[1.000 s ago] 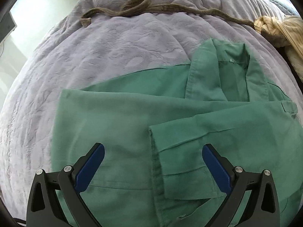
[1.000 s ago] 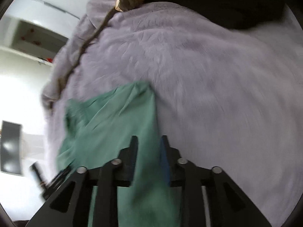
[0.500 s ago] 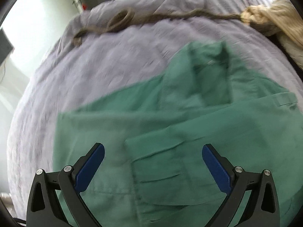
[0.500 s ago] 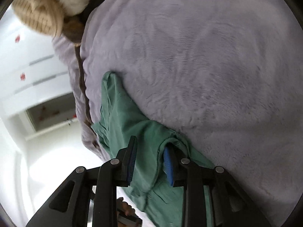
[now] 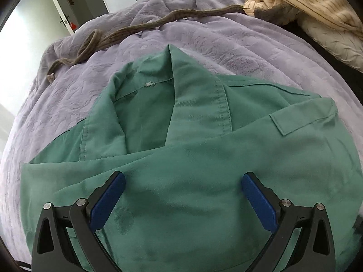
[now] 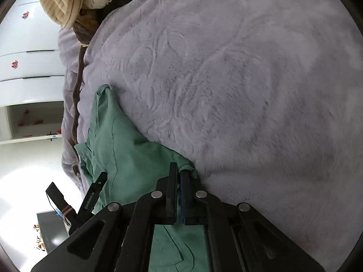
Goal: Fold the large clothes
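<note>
A green jacket (image 5: 181,158) lies spread on the bed, collar away from me and a sleeve folded across its front. My left gripper (image 5: 183,179) hovers over the jacket's middle, open wide, with nothing between its blue pads (image 5: 106,201). In the right wrist view the same jacket (image 6: 127,149) lies at the lower left. My right gripper (image 6: 178,170) is shut on a bunched corner of the jacket's edge, right where the cloth meets the blanket. The left gripper's black body (image 6: 93,195) shows at the jacket's far side.
A lavender plush blanket (image 5: 226,45) covers the bed. A long brown belt (image 5: 136,27) runs along the far edge. A cream striped garment (image 5: 306,4) and a dark item are piled at the far right. White cupboards (image 6: 27,68) stand beyond the bed.
My left gripper slid across the jacket, so the collar now sits in the middle of its view. My right gripper rolled, came down and closed on the jacket's edge.
</note>
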A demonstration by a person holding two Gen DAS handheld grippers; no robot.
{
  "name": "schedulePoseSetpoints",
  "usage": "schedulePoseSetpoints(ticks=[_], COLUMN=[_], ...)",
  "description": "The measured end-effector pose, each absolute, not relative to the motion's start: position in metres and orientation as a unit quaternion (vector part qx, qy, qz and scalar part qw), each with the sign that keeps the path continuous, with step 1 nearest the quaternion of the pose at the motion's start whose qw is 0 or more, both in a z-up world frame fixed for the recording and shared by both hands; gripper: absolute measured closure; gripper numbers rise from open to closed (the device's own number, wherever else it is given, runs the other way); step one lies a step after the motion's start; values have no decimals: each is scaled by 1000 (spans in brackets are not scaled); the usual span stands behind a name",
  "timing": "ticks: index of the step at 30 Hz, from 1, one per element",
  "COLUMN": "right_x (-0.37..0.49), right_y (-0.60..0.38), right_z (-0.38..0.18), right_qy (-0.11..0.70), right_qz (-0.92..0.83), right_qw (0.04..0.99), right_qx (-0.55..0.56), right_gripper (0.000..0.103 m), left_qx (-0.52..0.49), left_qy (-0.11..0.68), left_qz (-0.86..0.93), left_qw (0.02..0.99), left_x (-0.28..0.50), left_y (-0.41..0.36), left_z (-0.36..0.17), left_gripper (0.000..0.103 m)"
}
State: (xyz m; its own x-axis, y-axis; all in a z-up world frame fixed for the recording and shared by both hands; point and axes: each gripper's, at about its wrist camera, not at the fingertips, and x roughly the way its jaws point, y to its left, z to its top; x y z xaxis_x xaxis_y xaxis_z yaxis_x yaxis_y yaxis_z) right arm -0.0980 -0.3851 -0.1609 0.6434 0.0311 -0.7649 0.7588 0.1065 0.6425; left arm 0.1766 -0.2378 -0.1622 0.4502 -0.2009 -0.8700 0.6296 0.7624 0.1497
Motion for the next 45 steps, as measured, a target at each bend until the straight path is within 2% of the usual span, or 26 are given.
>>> schedulePoseSetpoints(ticks=[7, 12, 14, 15, 18, 21, 23, 25, 26, 28, 29, 30, 34, 35, 36, 38, 43, 44, 45], right_x=[-93, -95, -97, -97, -96, -106, -115, -118, -114, -91, -75, -64, -5, 4, 11, 16, 33, 31, 27], right_y=[-388, -385, -385, -385, -378, -378, -384, -394, -399, -416, -426, -432, -450, -452, -454, -458, -460, -461, -463], right_z=[-159, -157, -158, -154, -140, -137, -128, -112, -107, -102, -105, -108, -132, -140, -150, -155, -155, -159, -159], right_qy=[335, 331, 328, 327, 337, 353, 349, 332, 332, 337, 338, 336, 365, 378, 389, 393, 431, 429, 422], right_qz=[-260, -253, -250, -252, -263, -265, -236, -209, -199, -163, -143, -132, -83, -82, -80, -83, -107, -109, -108], right_qw=[681, 699, 700, 704, 720, 708, 723, 751, 760, 774, 774, 776, 769, 759, 746, 744, 771, 766, 764], right_qx=[596, 581, 583, 578, 547, 551, 547, 531, 521, 511, 516, 517, 518, 524, 534, 534, 457, 467, 476], right_gripper=[102, 102, 102, 102, 102, 102, 96, 95, 92, 78, 61, 52, 52, 63, 100, 100, 100, 99, 98], left_qx=[227, 248, 256, 259, 261, 276, 276, 274, 273, 272, 271, 270, 256, 250, 246, 239, 256, 260, 264], left_qy=[468, 459, 459, 462, 468, 455, 453, 446, 441, 426, 423, 421, 436, 439, 441, 445, 464, 465, 461], left_qz=[-309, -409, -423, -424, -401, -370, -361, -353, -351, -349, -347, -344, -330, -326, -323, -313, -287, -286, -282], left_qw=[796, 749, 738, 735, 743, 761, 767, 776, 780, 789, 792, 795, 797, 799, 800, 804, 798, 797, 799], left_x=[178, 153, 147, 145, 144, 146, 151, 155, 157, 159, 160, 160, 158, 156, 155, 153, 152, 154, 155], left_y=[-262, -331, -356, -367, -393, -394, -385, -375, -370, -358, -354, -349, -329, -324, -318, -306, -290, -291, -291], left_z=[-131, -123, -127, -130, -139, -143, -142, -135, -131, -121, -119, -117, -114, -113, -112, -113, -139, -148, -153], left_gripper=[0, 0, 5, 13, 14, 14, 14, 14, 14, 14, 14, 14, 14, 14, 14, 14, 14, 12, 4])
